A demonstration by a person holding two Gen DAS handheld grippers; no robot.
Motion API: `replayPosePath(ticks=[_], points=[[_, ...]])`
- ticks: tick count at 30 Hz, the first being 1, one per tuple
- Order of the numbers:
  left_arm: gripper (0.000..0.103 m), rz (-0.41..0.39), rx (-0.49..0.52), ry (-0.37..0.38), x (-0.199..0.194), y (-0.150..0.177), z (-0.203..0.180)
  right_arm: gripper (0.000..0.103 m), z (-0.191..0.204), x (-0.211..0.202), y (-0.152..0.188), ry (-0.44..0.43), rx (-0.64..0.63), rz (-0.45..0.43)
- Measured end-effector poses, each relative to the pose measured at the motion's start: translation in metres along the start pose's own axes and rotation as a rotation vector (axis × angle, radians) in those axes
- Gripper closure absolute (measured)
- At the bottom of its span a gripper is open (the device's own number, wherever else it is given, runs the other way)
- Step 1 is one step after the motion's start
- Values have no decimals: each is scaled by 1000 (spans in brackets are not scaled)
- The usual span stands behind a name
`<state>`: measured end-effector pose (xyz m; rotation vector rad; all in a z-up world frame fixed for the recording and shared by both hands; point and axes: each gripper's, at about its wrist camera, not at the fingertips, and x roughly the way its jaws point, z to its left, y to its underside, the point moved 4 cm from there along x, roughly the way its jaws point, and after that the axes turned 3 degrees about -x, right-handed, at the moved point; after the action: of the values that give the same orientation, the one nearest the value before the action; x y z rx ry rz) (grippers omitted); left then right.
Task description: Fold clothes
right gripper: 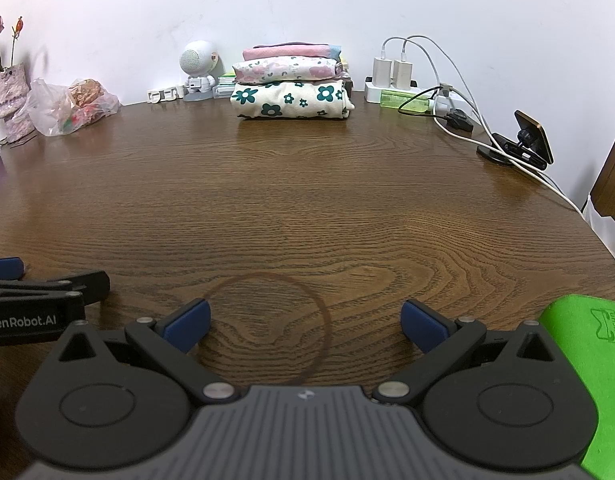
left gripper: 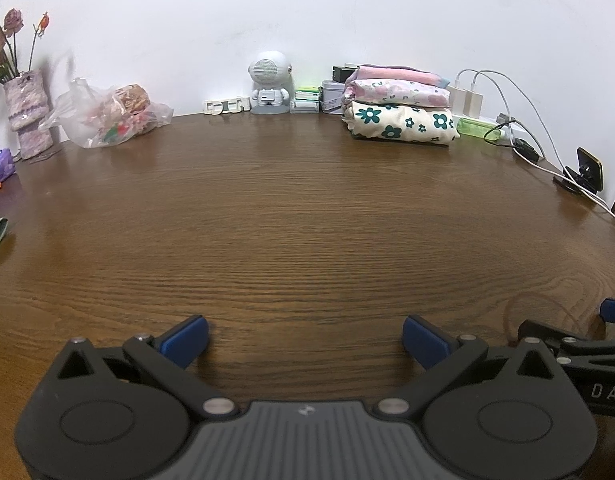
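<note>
A stack of three folded clothes (left gripper: 399, 108) (right gripper: 291, 80) rests at the back of the brown wooden table (left gripper: 307, 220) (right gripper: 307, 200): a cream piece with dark green flowers at the bottom, a pink floral one in the middle, a plain pink one on top. My left gripper (left gripper: 305, 340) is open low over the near table edge with nothing between its blue pads. My right gripper (right gripper: 305, 326) is open too, beside it on the right, holding nothing. Each gripper shows at the edge of the other's view.
Along the back wall stand a vase with dried flowers (left gripper: 27, 116), a plastic bag of snacks (left gripper: 111, 116), a white robot-shaped speaker (left gripper: 269, 84), small boxes, a power strip with chargers and cables (right gripper: 399, 80), a green bottle (right gripper: 403, 101) and a phone stand (right gripper: 519, 144). A bright green object (right gripper: 587, 360) lies at my near right.
</note>
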<state>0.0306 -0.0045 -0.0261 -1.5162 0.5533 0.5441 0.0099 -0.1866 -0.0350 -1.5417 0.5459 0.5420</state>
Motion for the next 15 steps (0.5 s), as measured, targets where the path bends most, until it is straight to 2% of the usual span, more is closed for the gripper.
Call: replayPosePath(ticks=[15], points=[[0,0,8,10,0,0,-3,0,0,1,-2,10,3,0]])
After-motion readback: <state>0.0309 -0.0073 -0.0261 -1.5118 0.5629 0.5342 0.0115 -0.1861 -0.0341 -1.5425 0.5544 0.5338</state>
